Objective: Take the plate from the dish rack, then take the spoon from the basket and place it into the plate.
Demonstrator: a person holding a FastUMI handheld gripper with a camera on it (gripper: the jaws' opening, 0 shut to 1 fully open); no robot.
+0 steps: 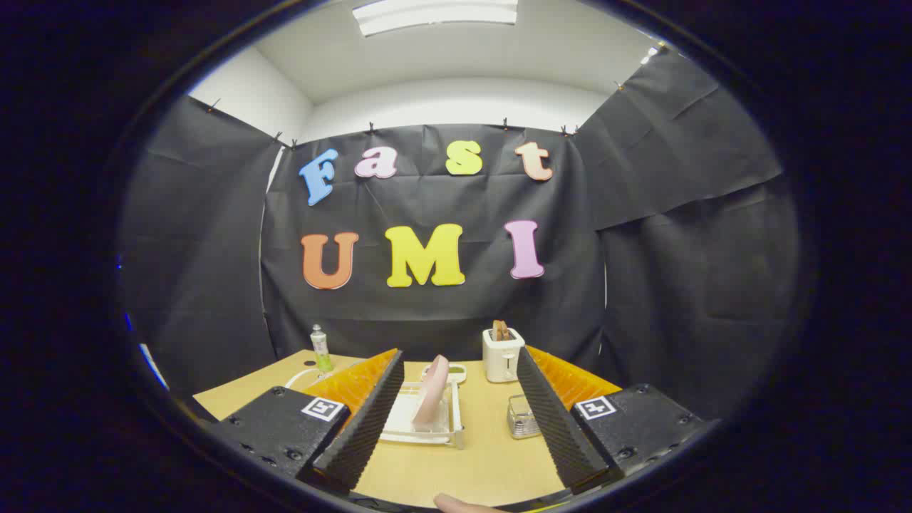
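- Far out at about ten o'clock from the fingers, a small clear bottle with a green label stands near the back edge of the pale wooden desk; it plays no part in the job.
- The gripper hangs above the near part of the desk with its fingers spread wide, holding nothing and touching nothing.
- Between the fingers and a little ahead, nearer the left one at roughly eleven o'clock, sits the white wire dish rack with the pale pink plate standing on edge in it.
- I'd judge that plate stiff, smooth and fairly light, likely slippery and breakable if dropped; the exposed top rim looks the sensible place to pinch, one finger on each face, then lift straight up out of the slots.
- At about one o'clock, just inside the right finger, is a small silvery mesh basket; the spoon should be there, but I cannot make it out.
- Beyond the basket, near twelve-thirty, a white toaster with brown slices stands by the cloth.
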